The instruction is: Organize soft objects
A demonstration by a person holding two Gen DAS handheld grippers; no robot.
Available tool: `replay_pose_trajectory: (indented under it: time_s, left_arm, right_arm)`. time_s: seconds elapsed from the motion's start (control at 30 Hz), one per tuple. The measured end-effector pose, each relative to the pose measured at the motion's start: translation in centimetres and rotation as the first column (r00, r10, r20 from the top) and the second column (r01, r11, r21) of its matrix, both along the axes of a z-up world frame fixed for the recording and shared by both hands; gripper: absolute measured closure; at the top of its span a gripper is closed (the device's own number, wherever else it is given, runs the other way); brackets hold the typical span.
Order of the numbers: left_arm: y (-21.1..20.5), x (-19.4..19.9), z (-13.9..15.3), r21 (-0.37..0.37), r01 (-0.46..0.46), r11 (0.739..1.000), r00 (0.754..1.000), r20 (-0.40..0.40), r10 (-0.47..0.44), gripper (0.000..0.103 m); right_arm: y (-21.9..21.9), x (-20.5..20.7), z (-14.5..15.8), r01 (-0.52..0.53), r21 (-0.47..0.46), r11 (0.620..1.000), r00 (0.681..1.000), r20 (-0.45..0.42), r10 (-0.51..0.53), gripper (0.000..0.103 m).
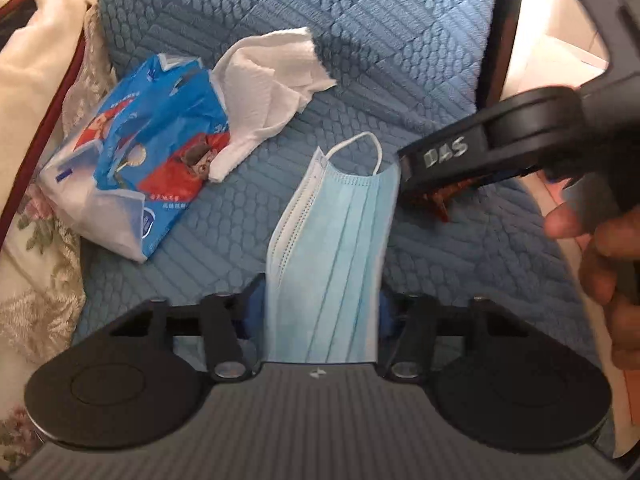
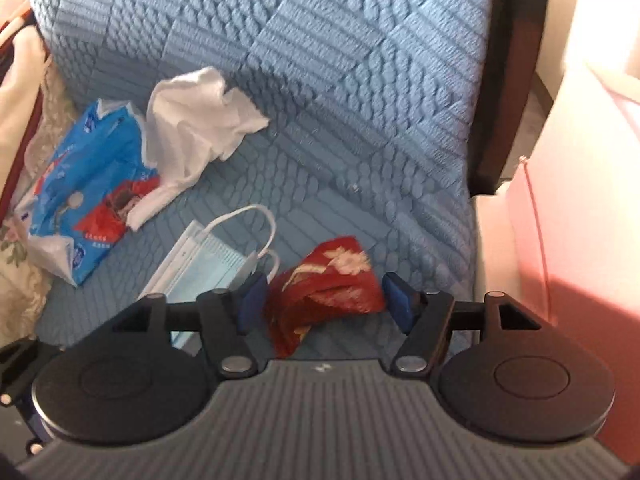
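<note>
Lying between the left tool's (image 1: 322, 300) parted fingers: face mask (image 1: 332, 248).

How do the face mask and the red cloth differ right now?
The face mask is pale blue, pleated and flat; the red cloth is crumpled, red with a light floral print. The face mask has white ear loops; the red cloth has none. Both lie on the blue quilted cushion.

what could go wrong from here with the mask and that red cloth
1. The blue face mask lies between the left gripper's parted pads, so lifting now would probably leave it on the blue cushion.
2. The red cloth sits loose between the right gripper's open pads; a shallow close might catch only a fold.
3. The two grippers work close together and might bump.
</note>
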State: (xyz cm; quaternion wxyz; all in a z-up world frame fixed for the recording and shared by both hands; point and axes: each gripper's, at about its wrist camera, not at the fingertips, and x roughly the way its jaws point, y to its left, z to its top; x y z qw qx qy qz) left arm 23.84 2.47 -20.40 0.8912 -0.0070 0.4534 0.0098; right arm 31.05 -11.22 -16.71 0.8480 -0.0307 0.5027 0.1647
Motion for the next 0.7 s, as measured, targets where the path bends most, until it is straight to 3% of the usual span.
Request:
replay_pose_trajectory:
  time_s: [0.17, 0.27, 0.43, 0.5, 0.53, 0.7]
  left_arm:
    - [0.0, -0.1, 0.1, -0.006, -0.006, 1.000, 1.000, 0.013, 0.006, 0.083]
    - [0.6, -0.2, 0.2, -0.031, -0.041, 0.999, 0.999, 0.012, 0.041, 0.090]
    - [1.9, -0.4, 1.0, -0.129, -0.088, 0.988, 0.996, 0.020, 0.091, 0.093]
    - [2.0, -0.4, 1.4, -0.156, -0.088, 0.984, 0.995, 0.028, 0.094, 0.093]
    - [2.1, -0.4, 1.5, -0.184, -0.092, 0.979, 0.995, 0.028, 0.099, 0.094]
    - [2.6, -1.1, 2.8, -0.270, -0.114, 0.956, 0.990, 0.050, 0.132, 0.094]
  right_arm:
    - [0.4, -0.2, -0.1, -0.014, -0.016, 1.000, 0.999, 0.028, 0.014, 0.037]
    - [0.4, -0.2, 0.0, -0.008, -0.011, 1.000, 0.999, 0.034, 0.008, 0.041]
    - [0.4, -0.4, 0.9, -0.013, -0.042, 0.999, 0.996, 0.083, 0.017, 0.050]
    - [0.4, -0.4, 1.2, -0.025, -0.041, 0.999, 0.995, 0.091, 0.028, 0.069]
    - [0.4, -0.5, 1.3, -0.029, -0.039, 0.999, 0.996, 0.089, 0.032, 0.073]
    - [0.4, -1.0, 1.8, -0.048, -0.033, 0.998, 0.995, 0.089, 0.051, 0.073]
